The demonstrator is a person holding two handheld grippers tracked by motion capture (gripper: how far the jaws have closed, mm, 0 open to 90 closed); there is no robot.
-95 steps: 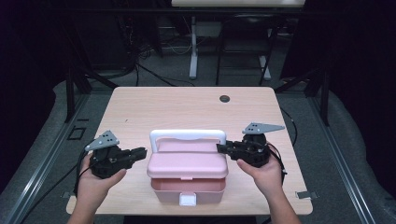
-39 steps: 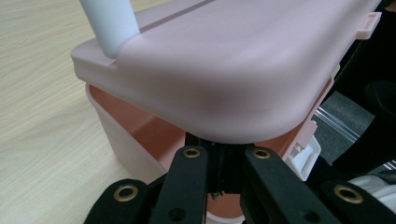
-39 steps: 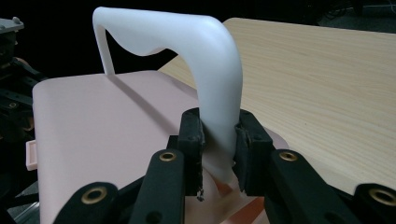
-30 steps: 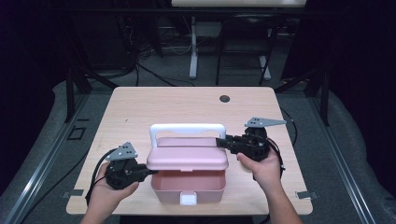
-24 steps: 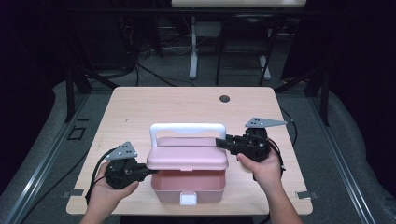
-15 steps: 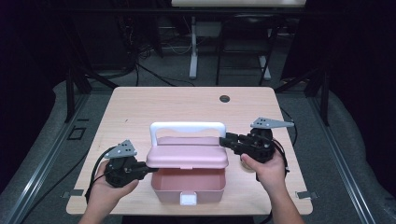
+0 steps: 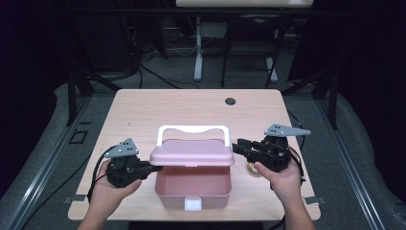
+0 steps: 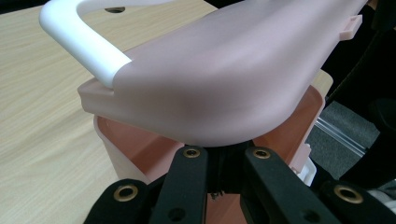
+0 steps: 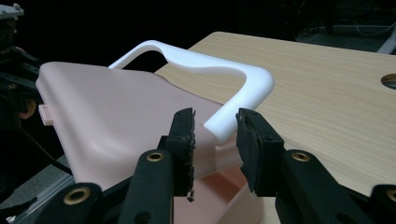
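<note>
We are raising the pink box's lid (image 7: pixel 191 153), left gripper (image 7: pixel 152 168) pressed together under its edge. Our right gripper (image 7: pixel 236 146) hangs spread beside the lid, pinching nothing. Next, swing it fully back

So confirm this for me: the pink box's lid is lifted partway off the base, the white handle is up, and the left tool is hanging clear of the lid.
Not quite. The lid is lifted off the pink box and the white handle is up, but the left tool is not clear of it: the left gripper view shows its jaws shut at the lid's underside edge, propping it.
</note>
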